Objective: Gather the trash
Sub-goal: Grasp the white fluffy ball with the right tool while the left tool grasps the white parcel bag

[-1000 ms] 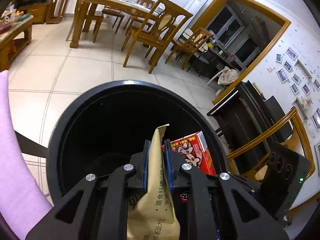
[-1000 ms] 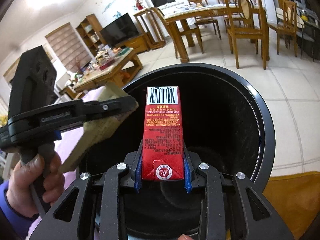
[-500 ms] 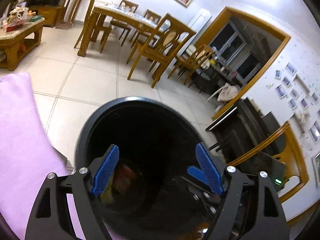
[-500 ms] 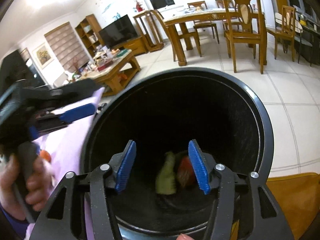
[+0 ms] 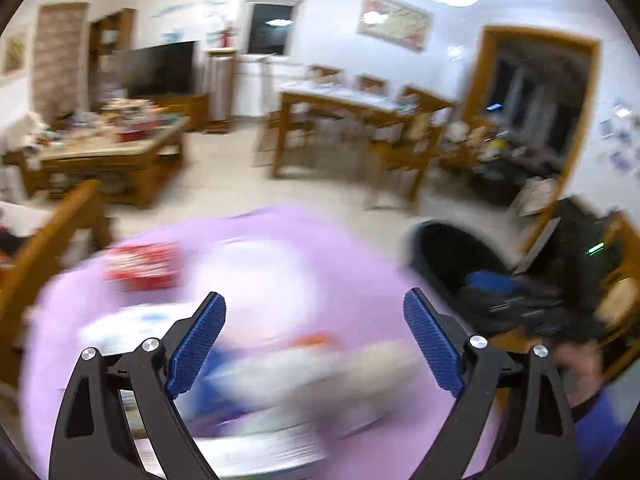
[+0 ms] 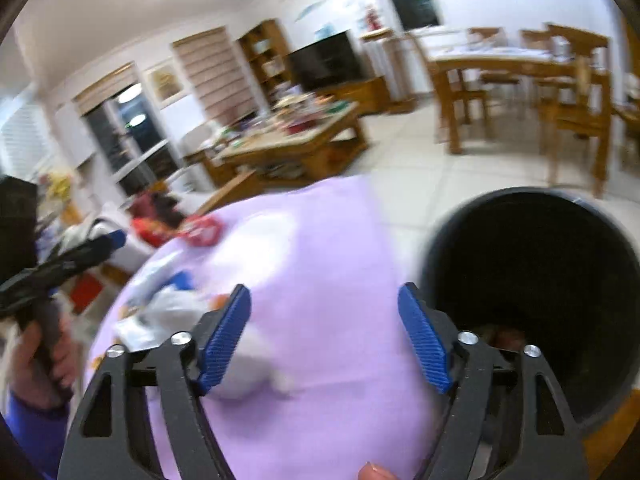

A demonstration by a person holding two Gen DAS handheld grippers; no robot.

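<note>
Both views are blurred by motion. My left gripper (image 5: 316,340) is open and empty above a table with a purple cloth (image 5: 360,300). Blurred litter lies on the cloth: a red packet (image 5: 142,266) at the far left and white and blue wrappers (image 5: 256,376) between the jaws. My right gripper (image 6: 324,340) is open and empty over the purple cloth (image 6: 332,260), with white wrappers (image 6: 168,312) to its left. The black trash bin (image 6: 536,292) stands to its right, something dim lying at its bottom. The bin (image 5: 444,256) also shows in the left wrist view.
A wooden chair back (image 5: 44,240) stands left of the table. A coffee table (image 6: 296,140) with clutter, a dining table (image 6: 516,64) with chairs and a tiled floor (image 6: 408,168) lie beyond. The left gripper's body (image 6: 64,268) shows at the right wrist view's left edge.
Both grippers opened and dropped the tan packet and the red carton into the bin. Both have since swung left, away from the bin and over the purple table.
</note>
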